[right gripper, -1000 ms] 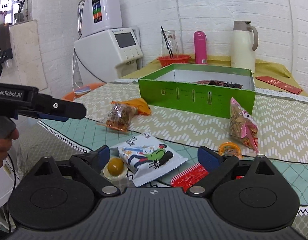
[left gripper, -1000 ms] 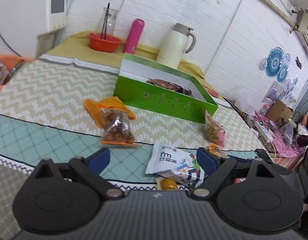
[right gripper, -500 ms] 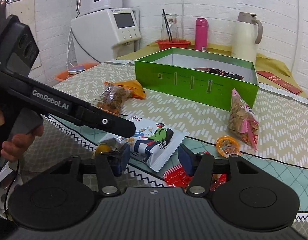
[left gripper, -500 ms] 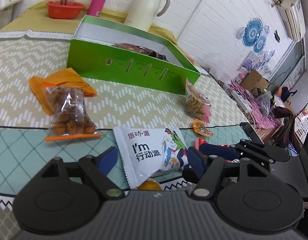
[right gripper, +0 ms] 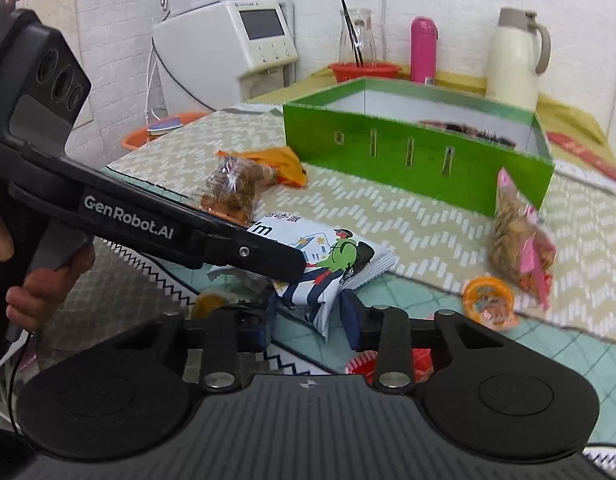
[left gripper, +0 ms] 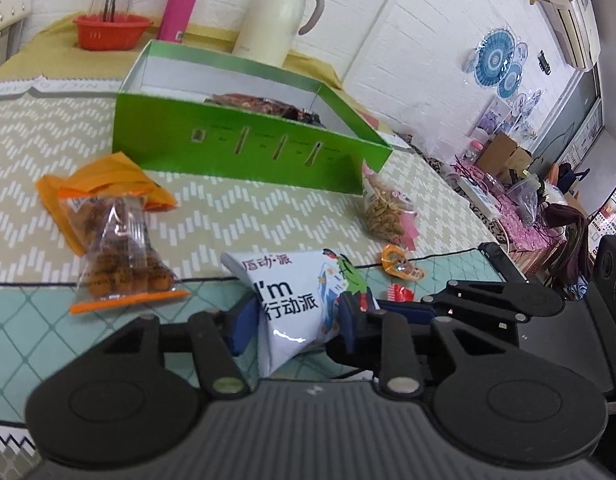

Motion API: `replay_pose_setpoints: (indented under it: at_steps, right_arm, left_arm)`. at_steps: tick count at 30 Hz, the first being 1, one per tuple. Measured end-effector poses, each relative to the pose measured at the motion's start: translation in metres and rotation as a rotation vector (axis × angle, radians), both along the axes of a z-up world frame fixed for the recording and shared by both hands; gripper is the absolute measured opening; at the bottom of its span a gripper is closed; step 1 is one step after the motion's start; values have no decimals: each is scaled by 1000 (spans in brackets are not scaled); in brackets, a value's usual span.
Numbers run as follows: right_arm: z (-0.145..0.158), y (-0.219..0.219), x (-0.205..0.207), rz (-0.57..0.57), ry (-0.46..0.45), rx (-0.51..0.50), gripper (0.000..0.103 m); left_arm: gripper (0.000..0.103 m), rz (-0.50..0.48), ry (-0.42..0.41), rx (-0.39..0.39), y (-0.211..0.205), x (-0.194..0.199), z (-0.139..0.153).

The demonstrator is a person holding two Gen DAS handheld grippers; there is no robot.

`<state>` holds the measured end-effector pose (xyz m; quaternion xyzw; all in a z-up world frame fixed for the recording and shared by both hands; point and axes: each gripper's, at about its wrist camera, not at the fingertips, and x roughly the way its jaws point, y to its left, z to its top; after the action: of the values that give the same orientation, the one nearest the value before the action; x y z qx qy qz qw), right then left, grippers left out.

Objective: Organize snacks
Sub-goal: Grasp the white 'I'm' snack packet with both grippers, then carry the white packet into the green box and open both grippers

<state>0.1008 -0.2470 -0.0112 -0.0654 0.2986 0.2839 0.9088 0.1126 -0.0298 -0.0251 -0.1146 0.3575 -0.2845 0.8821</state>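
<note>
Both grippers are working the same white snack bag (left gripper: 295, 296), which is sitting near the table's front edge, well in front of the green box (left gripper: 243, 152).

Left of the box front: clear bag of brown snacks (left gripper: 121, 256) is lying on an orange packet (left gripper: 103, 180), both flat on the zigzag mat (left gripper: 235, 216).

Left gripper (left gripper: 297, 320): jaws are closing, narrow gap, white bag between the blue pads. Pads look to be touching and buckling the bag's lower end, which is lifting and creasing. A person's hand (right gripper: 39, 280) is holding its handle in the right wrist view.

Right gripper (right gripper: 305, 316): jaws are closing, roughly half open, the bag's near corner hanging between the pads. Cannot tell whether the pads are pressing on it yet. The left tool's finger is crossing over the bag from the left in this view.

Right of the box front corner: bag of pale snack sticks with pink trim (left gripper: 386, 208) is leaning near the box. Nearer the front from it, a small orange round snack (left gripper: 396, 260), and a red wrapper (left gripper: 400, 293) just beside the right gripper's finger.

Inside the box: dark-wrapped snacks (left gripper: 263, 103) are lying on the bottom.
</note>
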Motion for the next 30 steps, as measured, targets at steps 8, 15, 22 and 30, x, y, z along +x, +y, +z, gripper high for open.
replay_pose_setpoints:
  at_steps: [8, 15, 22, 30]
  right_arm:
    - [44, -7, 8, -8, -146, 12, 54]
    - [67, -21, 41, -66, -237, 20, 53]
    - [70, -19, 88, -96, -236, 59, 53]
    - [57, 7, 156, -77, -122, 129, 53]
  left_arm:
    - [27, -5, -147, -25, -3, 13, 51]
    - [27, -13, -225, -66, -21, 54, 76]
    - [27, 29, -249, -51, -24, 102, 82]
    - [27, 128, -163, -39, 1, 168, 66]
